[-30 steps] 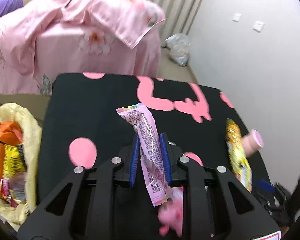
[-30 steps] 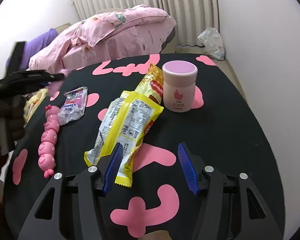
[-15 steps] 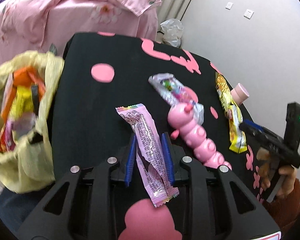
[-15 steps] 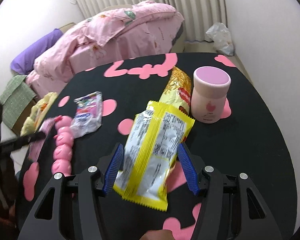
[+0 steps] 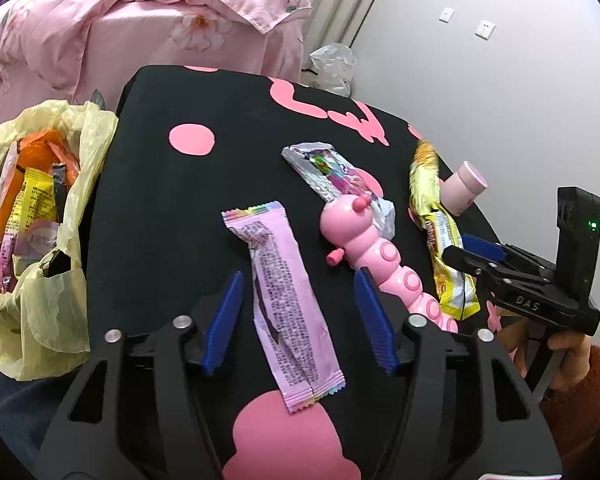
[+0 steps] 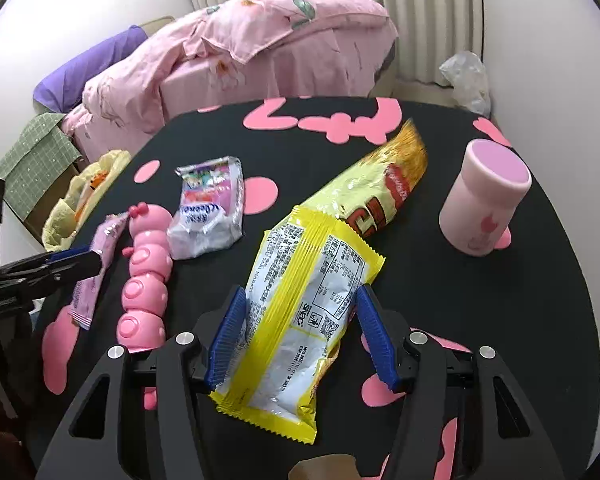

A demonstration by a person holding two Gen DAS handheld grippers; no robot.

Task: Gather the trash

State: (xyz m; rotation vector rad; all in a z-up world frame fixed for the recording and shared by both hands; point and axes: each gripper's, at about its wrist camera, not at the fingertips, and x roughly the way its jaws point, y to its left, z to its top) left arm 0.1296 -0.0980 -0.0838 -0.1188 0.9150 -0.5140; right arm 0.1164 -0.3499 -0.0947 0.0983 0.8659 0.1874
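two wrappers in play. left claw [image 5: 298, 320] jaws opening, pink wrapper [image 5: 285, 306] lies loose between them on the tabletop [image 5: 172, 208], long axis along the fingers, short of the trash bag [image 5: 32, 236] at the left edge. right claw [image 6: 300, 336] straddles the yellow wrapper [image 6: 300, 312], pads look closed on it, far end tilted up-right.
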